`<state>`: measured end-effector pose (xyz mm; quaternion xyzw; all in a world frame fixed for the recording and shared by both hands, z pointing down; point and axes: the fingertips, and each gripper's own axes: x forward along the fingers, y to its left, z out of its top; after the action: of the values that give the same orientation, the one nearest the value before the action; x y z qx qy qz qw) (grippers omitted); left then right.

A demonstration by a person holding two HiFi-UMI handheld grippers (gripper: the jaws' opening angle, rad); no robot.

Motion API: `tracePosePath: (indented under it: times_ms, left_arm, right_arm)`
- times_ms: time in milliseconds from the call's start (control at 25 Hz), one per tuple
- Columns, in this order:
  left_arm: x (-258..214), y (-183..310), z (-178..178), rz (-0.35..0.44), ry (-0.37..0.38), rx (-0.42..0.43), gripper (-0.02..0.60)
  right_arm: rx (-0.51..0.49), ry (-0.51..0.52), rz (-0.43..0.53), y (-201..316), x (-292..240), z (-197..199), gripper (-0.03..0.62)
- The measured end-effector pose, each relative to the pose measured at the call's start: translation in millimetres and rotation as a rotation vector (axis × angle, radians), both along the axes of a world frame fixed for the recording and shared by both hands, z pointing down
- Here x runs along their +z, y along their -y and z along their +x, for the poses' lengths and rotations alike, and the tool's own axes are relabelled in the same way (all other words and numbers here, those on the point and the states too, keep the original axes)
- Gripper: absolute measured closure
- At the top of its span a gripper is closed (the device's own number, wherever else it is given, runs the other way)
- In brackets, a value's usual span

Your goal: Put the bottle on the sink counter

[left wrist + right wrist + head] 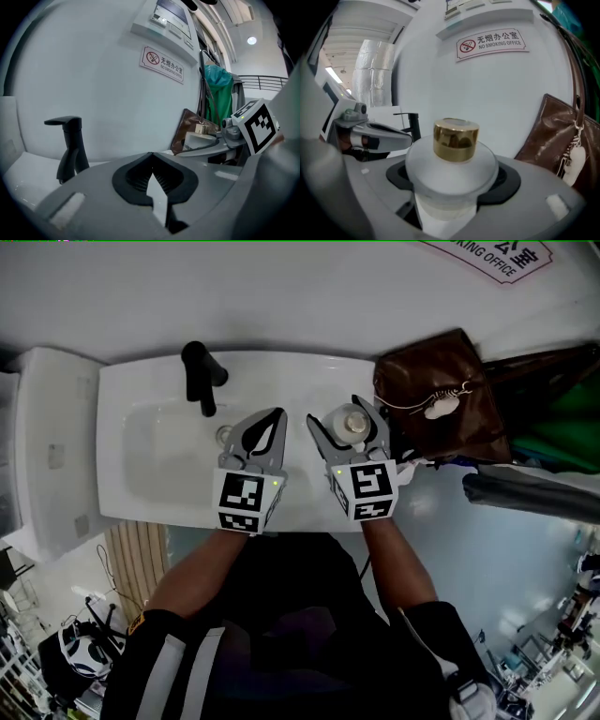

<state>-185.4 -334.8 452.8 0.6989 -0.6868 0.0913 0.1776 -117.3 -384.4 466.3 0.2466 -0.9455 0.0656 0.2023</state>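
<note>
The right gripper (345, 414) was clamped on the bottle (352, 423), which stood upright, long axis vertical and cap upward. It sat centre-right in the head view, over the right end of the sink counter (120, 390), beside the brown bag (441, 395). I couldn't tell whether its base touched. From above it was only a round pale disc. The right gripper view showed its frosted shoulder and gold cap (455, 139). The left gripper (273, 418) had its jaws together on nothing, near the black faucet (200, 376). Only its own view showed green cloth (219, 91) hanging at the right.
</note>
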Motion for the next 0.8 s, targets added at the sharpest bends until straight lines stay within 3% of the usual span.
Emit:
tracePosePath:
  times_ms: [800]
  left_arm:
    - [67.9,50.3,-29.5,-0.13,-0.032,-0.026,0.578]
  right_arm:
    - [0.045,-0.093,-0.02,60.7,66.5,-26.2,0.238]
